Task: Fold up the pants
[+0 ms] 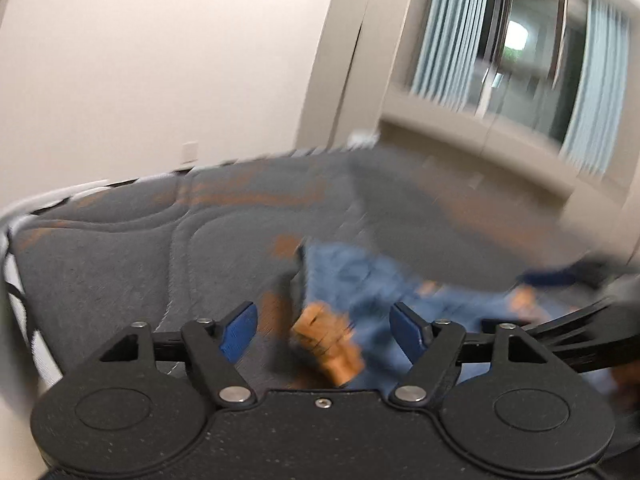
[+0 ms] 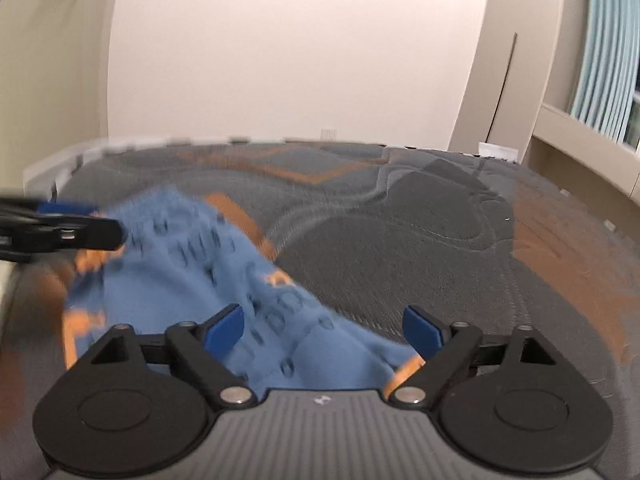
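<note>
**Both grippers open above crumpled pants on the bed**

The pants (image 2: 208, 280), blue with orange trim, lie bunched on the grey quilted mattress (image 2: 400, 248), filling the lower left of the right wrist view and the lower centre of the left wrist view. The right gripper (image 2: 324, 330) hangs over them with its jaws spread wide and nothing between the blue pads (image 2: 224, 328). The left gripper (image 1: 322, 326) is likewise released, with cloth lying below the gap rather than pinched in it.

The step in hand looks like finding a first hold. To do it well, each gripper should likely pick a distinct edge, such as a waistband corner or hem, rather than a mid-cloth bunch, then lift and spread so the legs lie flat before any fold. Both pictures are smeared by motion, so slowing before closing would help the pads meet a single layer.

The right wrist view shows the spread of the cloth and the left gripper coming in at the left edge, touching or just over the fabric; which, I cannot tell. The left wrist view alone shows the window (image 1: 516, 40) with pale curtains at upper right, and an orange patch (image 1: 328, 340) close under its jaws.
</note>
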`<move>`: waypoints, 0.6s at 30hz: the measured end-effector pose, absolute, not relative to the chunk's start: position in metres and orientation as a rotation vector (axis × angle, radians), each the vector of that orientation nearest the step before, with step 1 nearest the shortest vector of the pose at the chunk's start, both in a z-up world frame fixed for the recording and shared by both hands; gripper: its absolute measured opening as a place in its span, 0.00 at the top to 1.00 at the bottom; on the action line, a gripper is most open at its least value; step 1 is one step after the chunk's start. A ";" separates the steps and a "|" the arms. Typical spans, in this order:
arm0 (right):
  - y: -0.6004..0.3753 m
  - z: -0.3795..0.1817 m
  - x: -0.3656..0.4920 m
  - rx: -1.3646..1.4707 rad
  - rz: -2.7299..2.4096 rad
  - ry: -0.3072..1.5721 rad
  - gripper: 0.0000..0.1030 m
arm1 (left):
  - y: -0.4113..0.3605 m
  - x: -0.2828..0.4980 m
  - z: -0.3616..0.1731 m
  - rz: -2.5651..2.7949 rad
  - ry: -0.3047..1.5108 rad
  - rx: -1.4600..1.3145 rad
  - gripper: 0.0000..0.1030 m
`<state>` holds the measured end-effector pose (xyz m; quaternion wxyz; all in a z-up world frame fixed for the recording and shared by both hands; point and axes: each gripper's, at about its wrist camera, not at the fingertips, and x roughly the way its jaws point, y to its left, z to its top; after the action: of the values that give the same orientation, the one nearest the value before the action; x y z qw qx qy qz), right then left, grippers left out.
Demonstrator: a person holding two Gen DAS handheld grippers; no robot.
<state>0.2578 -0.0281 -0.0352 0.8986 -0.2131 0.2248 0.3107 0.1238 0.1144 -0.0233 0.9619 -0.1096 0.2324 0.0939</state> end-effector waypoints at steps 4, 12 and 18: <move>-0.050 -0.046 0.258 -0.488 0.527 0.456 0.08 | 0.118 0.117 -0.026 0.235 0.486 -0.186 0.28; -0.155 -0.032 0.234 -0.361 0.299 0.404 0.00 | 0.102 0.104 0.002 0.220 0.438 -0.200 0.15; -0.268 -0.032 0.167 -0.119 0.096 0.413 0.00 | 0.023 0.118 0.023 0.031 0.393 -0.117 0.01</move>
<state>0.1674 -0.2676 -0.0319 0.9758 -0.0591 0.2050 0.0478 0.1184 0.0234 0.0232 0.9790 -0.0578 0.1951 0.0152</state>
